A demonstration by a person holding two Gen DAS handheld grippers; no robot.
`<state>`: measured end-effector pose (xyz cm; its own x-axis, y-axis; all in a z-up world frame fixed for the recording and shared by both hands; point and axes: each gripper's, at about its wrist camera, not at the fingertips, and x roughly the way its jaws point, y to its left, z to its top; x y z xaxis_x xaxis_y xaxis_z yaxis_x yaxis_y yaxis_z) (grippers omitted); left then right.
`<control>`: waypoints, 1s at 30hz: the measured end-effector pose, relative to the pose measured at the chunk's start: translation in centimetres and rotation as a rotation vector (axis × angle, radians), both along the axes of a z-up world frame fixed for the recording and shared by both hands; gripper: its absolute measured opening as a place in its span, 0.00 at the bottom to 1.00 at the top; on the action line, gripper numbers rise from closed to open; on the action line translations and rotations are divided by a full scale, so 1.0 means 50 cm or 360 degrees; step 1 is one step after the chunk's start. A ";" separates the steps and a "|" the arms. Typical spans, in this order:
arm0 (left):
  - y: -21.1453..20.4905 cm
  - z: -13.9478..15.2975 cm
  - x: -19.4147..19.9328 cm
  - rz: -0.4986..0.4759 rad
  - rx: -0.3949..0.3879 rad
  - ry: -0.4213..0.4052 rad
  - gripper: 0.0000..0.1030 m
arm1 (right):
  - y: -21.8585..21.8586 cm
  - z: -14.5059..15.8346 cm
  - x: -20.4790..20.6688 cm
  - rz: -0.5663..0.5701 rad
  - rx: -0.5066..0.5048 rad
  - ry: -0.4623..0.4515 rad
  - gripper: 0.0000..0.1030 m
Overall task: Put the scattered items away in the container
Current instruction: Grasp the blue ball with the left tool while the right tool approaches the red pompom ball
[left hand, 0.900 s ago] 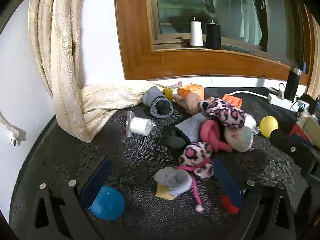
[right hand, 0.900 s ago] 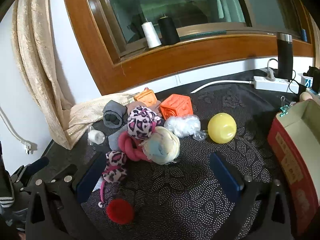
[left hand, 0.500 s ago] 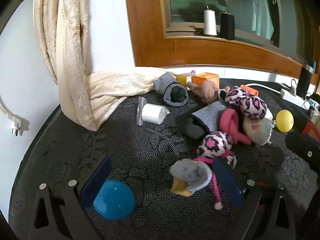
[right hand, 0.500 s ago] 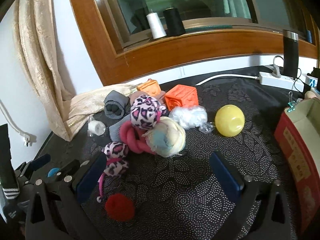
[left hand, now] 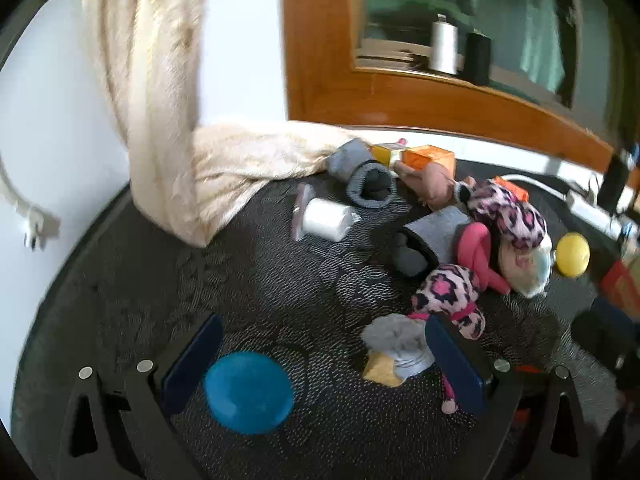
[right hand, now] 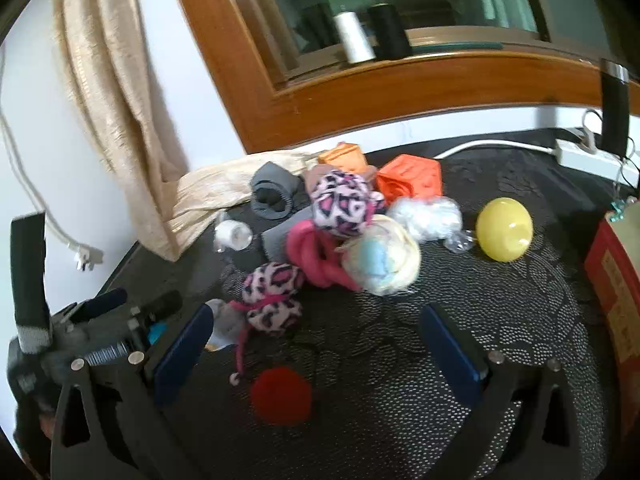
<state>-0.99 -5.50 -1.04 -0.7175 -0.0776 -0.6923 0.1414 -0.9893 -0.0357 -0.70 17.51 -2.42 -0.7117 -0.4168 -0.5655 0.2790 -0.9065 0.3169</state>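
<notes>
Left gripper: jaws spread wide, nothing between the pads; it hangs over the dark mat.
Blue ball: on the mat, just inside the left gripper's left finger; smooth and round, so I judge it light and prone to roll, best pinched across its widest part.
Grey sock bundle: beside that gripper's right finger; soft, should squash under the pads, take it mid-bundle.
Right gripper: jaws wide apart and empty.
Red pompom: low between its fingers, apart from both; looks fluffy and light, any hold works.
Leopard-print bundles: middle heap; soft, may drag neighbours.
Yellow ball: alone right of the heap; likely slippery.
Red box: far right edge, likely the container; printing on its side is unreadable.
</notes>
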 end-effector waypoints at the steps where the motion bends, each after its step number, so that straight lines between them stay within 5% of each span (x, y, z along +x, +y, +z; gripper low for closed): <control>1: -0.013 0.004 0.003 0.0032 0.0030 0.0004 1.00 | -0.005 -0.001 0.001 0.0020 0.0008 0.0002 1.00; 12: -0.139 -0.009 0.066 0.0091 0.0253 0.0033 1.00 | -0.028 -0.016 0.002 0.0087 0.0081 -0.0042 1.00; 21: -0.094 -0.058 0.070 -0.0077 0.0103 -0.0049 1.00 | -0.043 -0.016 0.011 0.0134 0.0119 -0.0031 1.00; 30: -0.119 -0.101 0.041 0.0047 0.0115 -0.0167 1.00 | -0.038 -0.009 0.010 0.0115 0.0103 -0.0030 1.00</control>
<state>1.08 -11.44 -6.11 -0.6389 -0.0445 -0.7680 0.1769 -0.9801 -0.0903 -0.20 15.60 -2.84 -0.6702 -0.4284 -0.6060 0.3387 -0.9031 0.2639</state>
